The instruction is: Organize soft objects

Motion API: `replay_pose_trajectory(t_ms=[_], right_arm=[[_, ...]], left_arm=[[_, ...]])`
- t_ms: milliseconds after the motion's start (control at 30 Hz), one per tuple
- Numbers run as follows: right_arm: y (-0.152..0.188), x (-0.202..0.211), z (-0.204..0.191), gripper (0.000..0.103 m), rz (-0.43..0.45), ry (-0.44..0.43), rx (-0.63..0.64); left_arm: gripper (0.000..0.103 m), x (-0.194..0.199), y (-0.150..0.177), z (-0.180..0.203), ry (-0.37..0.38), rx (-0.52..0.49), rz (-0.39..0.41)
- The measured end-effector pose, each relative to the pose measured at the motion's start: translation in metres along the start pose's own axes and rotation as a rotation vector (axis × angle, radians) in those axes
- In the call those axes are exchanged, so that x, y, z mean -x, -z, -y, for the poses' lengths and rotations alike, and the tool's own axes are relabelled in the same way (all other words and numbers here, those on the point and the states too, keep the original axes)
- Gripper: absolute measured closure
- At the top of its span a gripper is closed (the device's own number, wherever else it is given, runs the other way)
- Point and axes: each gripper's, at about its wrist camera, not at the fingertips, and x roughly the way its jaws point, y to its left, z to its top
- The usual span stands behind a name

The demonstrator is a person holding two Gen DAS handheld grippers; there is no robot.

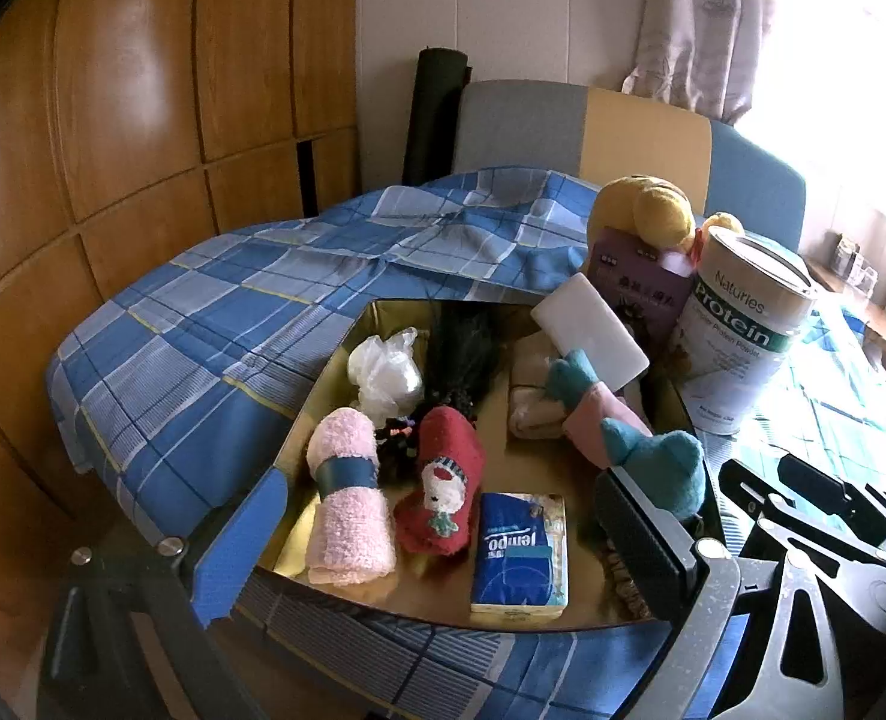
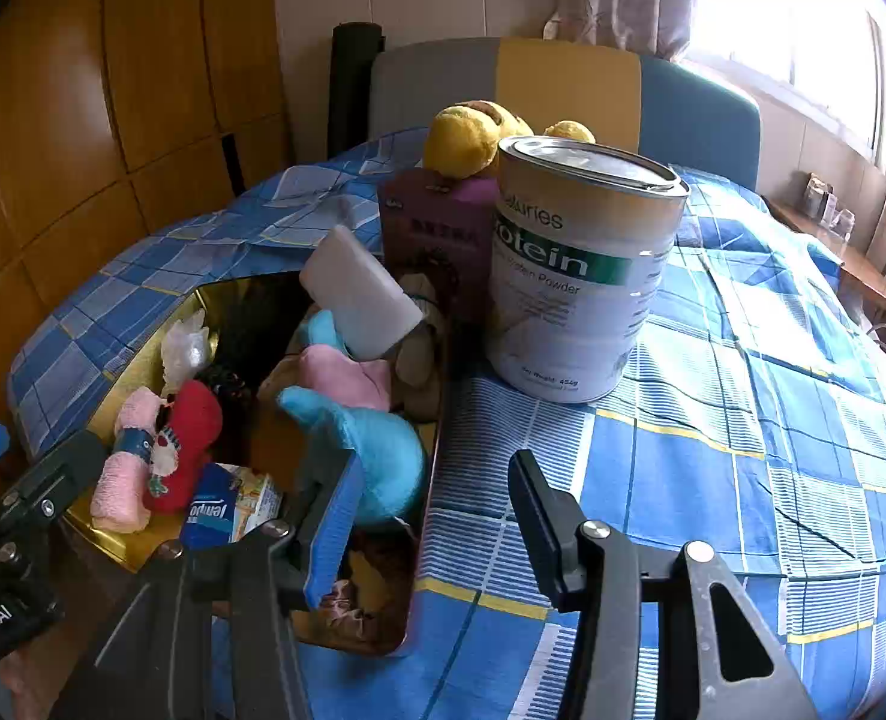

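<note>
A gold tray (image 1: 323,372) on the checked bedspread holds a rolled pink towel (image 1: 347,504), a red snowman sock (image 1: 443,480), a blue tissue pack (image 1: 520,552), a crumpled plastic bag (image 1: 386,369) and a blue-and-pink plush (image 1: 622,420). A white block (image 1: 589,330) leans on the plush. My left gripper (image 1: 443,546) hangs open over the tray's near end and holds nothing. My right gripper (image 2: 437,522) is open and empty above the tray's right wall (image 2: 437,420). Its blue pad is beside the plush (image 2: 377,450).
A protein powder can (image 2: 574,276), a purple box (image 2: 431,234) and a yellow plush (image 2: 466,138) stand just beyond the tray. A brown scrunchie (image 2: 347,612) lies in the tray's near corner. Wooden wardrobe doors (image 1: 113,120) are on the left and a headboard (image 1: 562,126) behind.
</note>
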Motion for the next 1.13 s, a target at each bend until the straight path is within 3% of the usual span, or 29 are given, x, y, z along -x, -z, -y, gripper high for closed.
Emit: replay_pose_trajectory(t_ms=[700,933,1133], right_arm=[[0.0005,-0.0005,-0.0006,0.052,-0.005,-0.001,-0.003],[0.0008,-0.0011,-0.0009,0.052,-0.006,-0.001,-0.004],[0.0003,0.0011,0.0014,0.052,0.005,-0.004,-0.01]], left_arm=[[0.0,0.001,0.0007,-0.0004,-0.007,0.002,-0.004],[0.001,0.0019,0.0011,-0.0019,-0.047,0.01,0.012],[0.005,-0.0014,0.0013,-0.003,-0.027,0.008,-0.002]])
